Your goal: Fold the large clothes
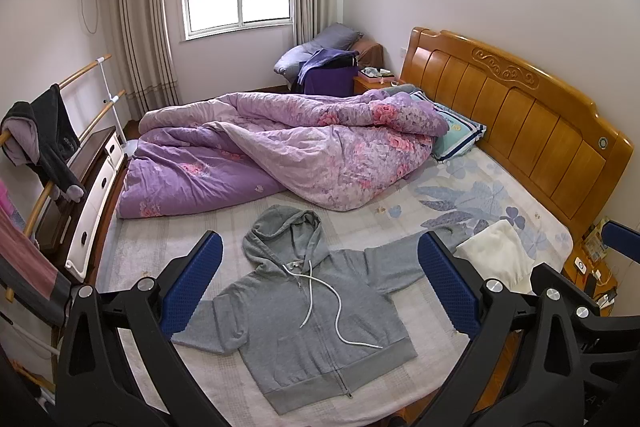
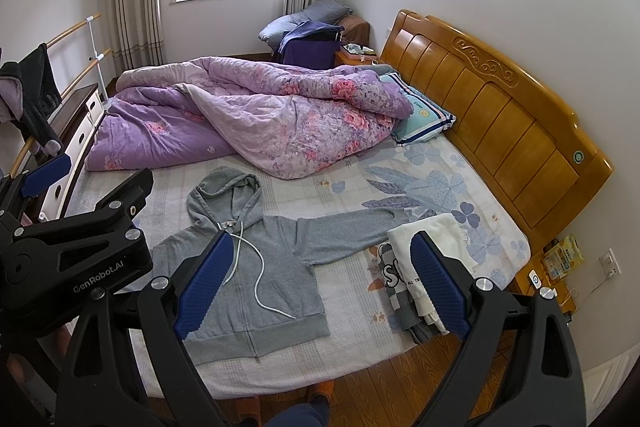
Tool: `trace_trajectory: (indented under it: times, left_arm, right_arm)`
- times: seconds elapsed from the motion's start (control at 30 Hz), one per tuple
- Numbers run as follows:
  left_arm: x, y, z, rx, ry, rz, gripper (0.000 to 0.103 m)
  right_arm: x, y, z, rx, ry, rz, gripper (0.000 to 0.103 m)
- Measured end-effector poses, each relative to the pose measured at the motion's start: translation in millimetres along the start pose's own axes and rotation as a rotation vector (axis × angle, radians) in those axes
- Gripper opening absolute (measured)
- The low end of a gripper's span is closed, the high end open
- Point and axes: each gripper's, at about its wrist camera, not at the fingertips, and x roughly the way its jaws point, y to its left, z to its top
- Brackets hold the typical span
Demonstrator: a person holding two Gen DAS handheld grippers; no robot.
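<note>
A grey zip hoodie (image 1: 308, 311) lies flat, front up, on the bed near its front edge, hood toward the quilt, white drawstring across the chest. It also shows in the right wrist view (image 2: 256, 267), one sleeve stretched right toward the folded clothes. My left gripper (image 1: 320, 283) is open and empty, held above the hoodie. My right gripper (image 2: 320, 287) is open and empty, above the hoodie's right side; the left gripper's body (image 2: 72, 247) shows at its left.
A rumpled purple floral quilt (image 1: 280, 143) fills the bed's far half. Folded clothes (image 2: 424, 267) lie at the right of the bed. A wooden headboard (image 1: 512, 115) is at right, a drawer cabinet (image 1: 92, 203) and clothes rack (image 1: 48, 131) at left. Wood floor (image 2: 380, 387) lies below.
</note>
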Motion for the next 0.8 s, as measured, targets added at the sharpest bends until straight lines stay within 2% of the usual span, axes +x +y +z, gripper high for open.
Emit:
trace_trajectory:
  times: [0.6,0.8]
  left_arm:
    - [-2.0,-5.1,2.1,0.002,0.003,0.001,0.098]
    - [7.0,-13.0,0.6,-0.001,0.020,-0.002,0.098]
  right_arm:
    - [5.4,0.3,2.3,-0.002,0.002,-0.002,0.087]
    - [9.9,-5.3,-7.4,-0.005,0.019,-0.002,0.087]
